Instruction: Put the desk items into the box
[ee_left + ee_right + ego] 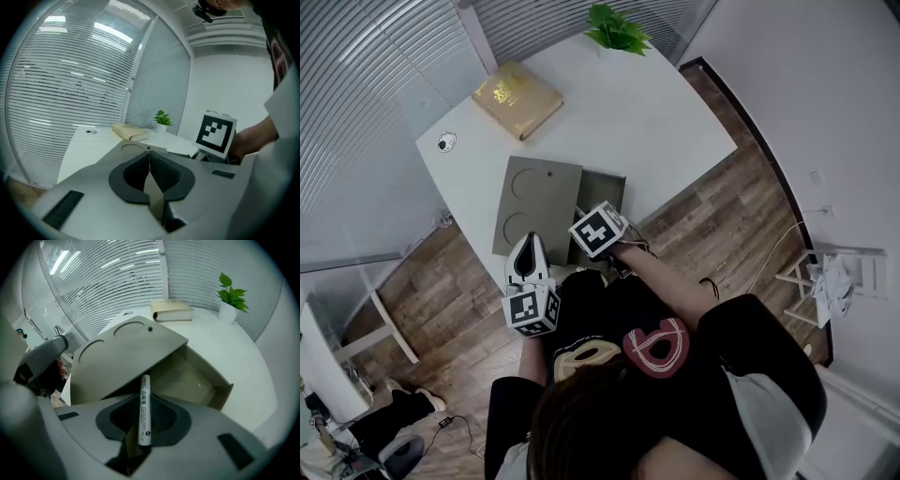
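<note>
A grey box (pixel 194 377) lies on the white desk (pixel 656 112), its flat lid (pixel 123 354) slid aside so the right part stands uncovered. My right gripper (pixel 143 401) is shut on a white marker pen (pixel 145 420), which points along the jaws toward the uncovered part. In the head view only its marker cube (pixel 600 230) shows, over the box's near edge (pixel 605 187). My left gripper (pixel 149 157) is shut with nothing between its pads. It hovers at the desk's near edge, just short of the lid (pixel 536 202).
A tan book (pixel 516 98) lies at the desk's far left and a small potted plant (pixel 617 30) stands at the far corner. A small round white object (pixel 446 142) sits near the left edge. Window blinds run behind the desk; wooden floor surrounds it.
</note>
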